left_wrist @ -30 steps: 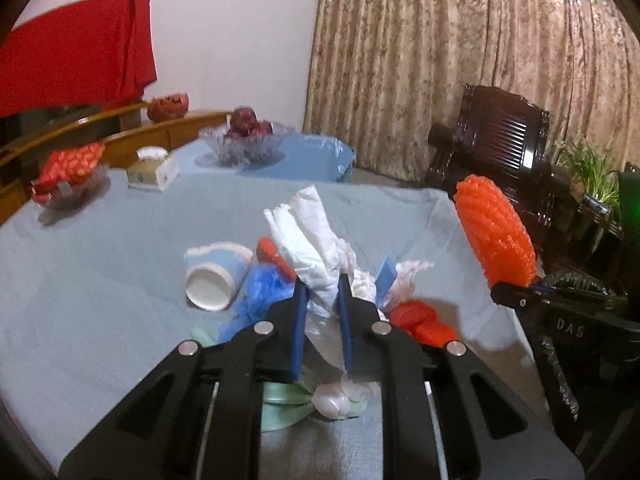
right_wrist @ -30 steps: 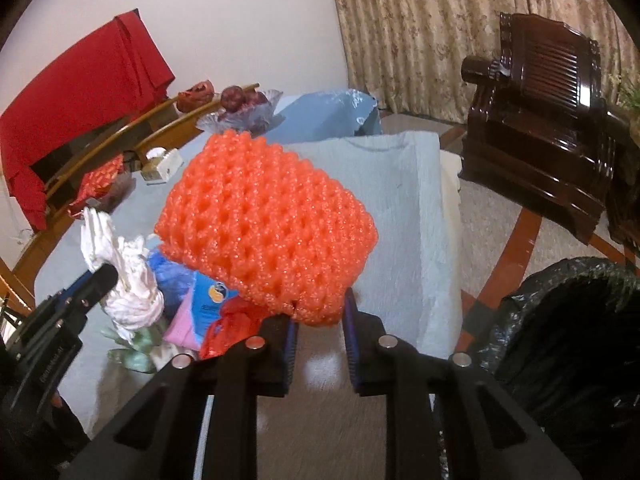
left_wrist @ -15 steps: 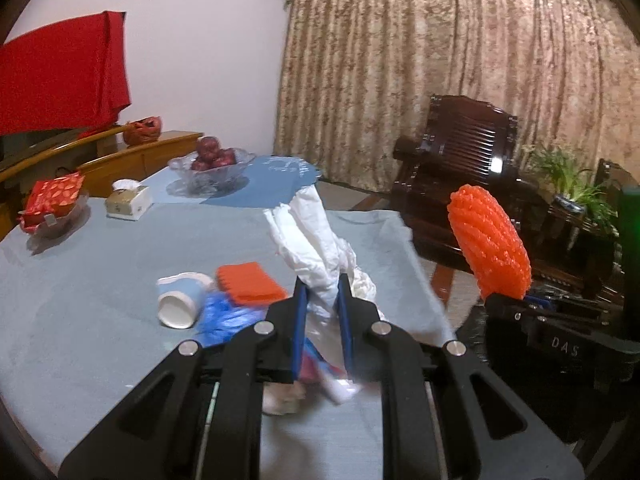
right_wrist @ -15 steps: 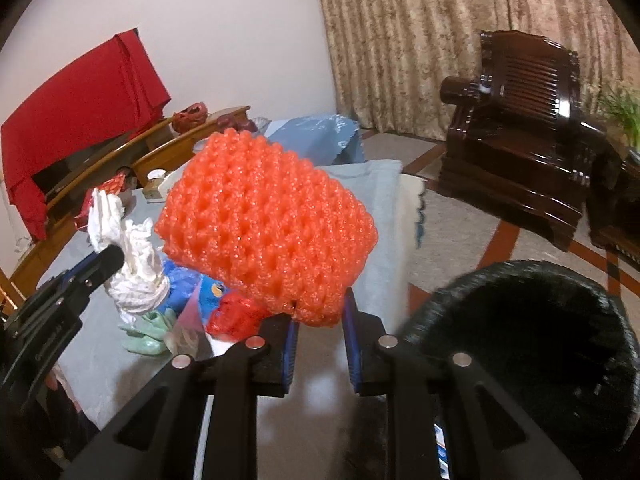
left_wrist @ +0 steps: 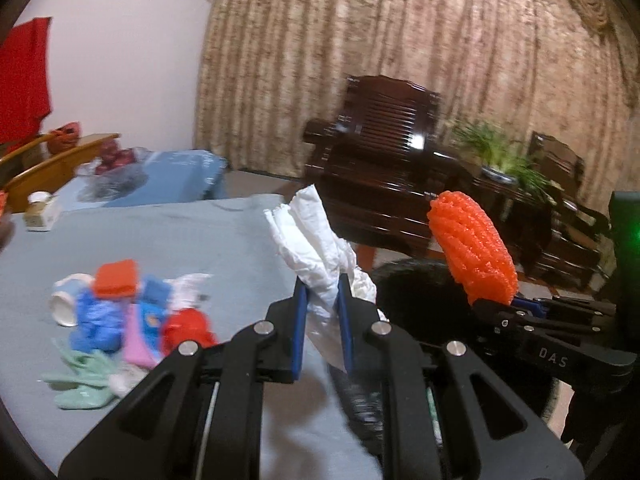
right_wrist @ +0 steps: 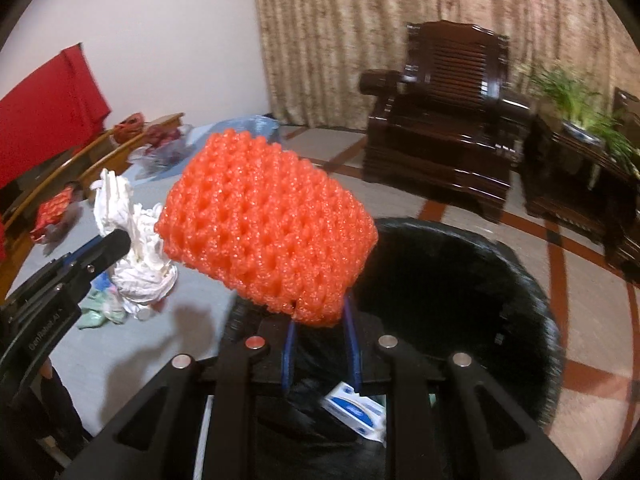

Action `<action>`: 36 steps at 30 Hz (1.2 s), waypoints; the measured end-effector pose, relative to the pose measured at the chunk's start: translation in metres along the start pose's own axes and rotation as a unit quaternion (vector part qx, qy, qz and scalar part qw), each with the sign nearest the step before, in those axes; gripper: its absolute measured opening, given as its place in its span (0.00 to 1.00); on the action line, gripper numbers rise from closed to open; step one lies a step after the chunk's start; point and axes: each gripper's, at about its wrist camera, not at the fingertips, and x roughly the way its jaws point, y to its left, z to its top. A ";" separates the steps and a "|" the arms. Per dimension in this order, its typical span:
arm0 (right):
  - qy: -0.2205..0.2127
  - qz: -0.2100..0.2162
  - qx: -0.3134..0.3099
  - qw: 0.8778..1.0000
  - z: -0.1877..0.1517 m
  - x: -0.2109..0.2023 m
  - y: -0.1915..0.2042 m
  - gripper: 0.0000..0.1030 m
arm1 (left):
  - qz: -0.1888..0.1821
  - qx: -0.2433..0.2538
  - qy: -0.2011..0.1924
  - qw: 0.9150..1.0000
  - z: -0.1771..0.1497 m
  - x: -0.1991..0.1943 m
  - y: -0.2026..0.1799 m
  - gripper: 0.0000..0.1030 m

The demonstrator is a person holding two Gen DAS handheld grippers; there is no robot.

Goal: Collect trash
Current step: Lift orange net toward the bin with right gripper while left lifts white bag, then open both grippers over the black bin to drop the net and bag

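Patterned beige curtain [left_wrist: 400,60] across the back, dark carved wooden armchair [right_wrist: 448,120] before it, potted green plant [right_wrist: 576,100] off to the right. Closer in, table under a grey-blue cloth [left_wrist: 168,240], strewn with leftover rubbish: white paper cup [left_wrist: 66,304] on its side, flat orange pad [left_wrist: 116,278] on top of a blue crumpled wrapper [left_wrist: 96,320], pink packet [left_wrist: 138,340], red wad [left_wrist: 186,328], pale green scraps [left_wrist: 80,384]. Further back on the table, small box [left_wrist: 40,210] and glass bowl of dark red fruit [left_wrist: 114,158]. Left gripper [left_wrist: 322,316] clamped on crumpled white tissue [left_wrist: 316,240], wad pinched between the blue pads and rising well above the fingertips, at the table's edge and just beside the bin. Right gripper [right_wrist: 320,336] closed on orange foam fruit net [right_wrist: 268,228], lower corner of the net pinched between the fingers, bulk of it standing up and leaning left above them. Directly beneath and beyond the right gripper, black-lined trash bin [right_wrist: 520,280], mouth wide, with a small blue-and-white carton [right_wrist: 354,408] already lying inside. Both held pieces side by side, tissue left of the net, not touching.
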 end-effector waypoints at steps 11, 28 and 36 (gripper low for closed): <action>0.028 -0.068 0.036 0.997 -0.025 0.001 -0.059 0.20 | -0.064 0.032 0.024 0.997 -0.015 0.039 -0.054 0.14; 0.021 -0.096 0.057 0.993 -0.029 0.000 -0.073 0.82 | -0.074 0.014 0.029 0.997 -0.025 0.049 -0.047 0.72; -0.033 -0.046 0.049 0.997 -0.015 -0.010 -0.044 0.92 | -0.003 0.000 0.002 1.000 -0.017 0.011 0.006 0.88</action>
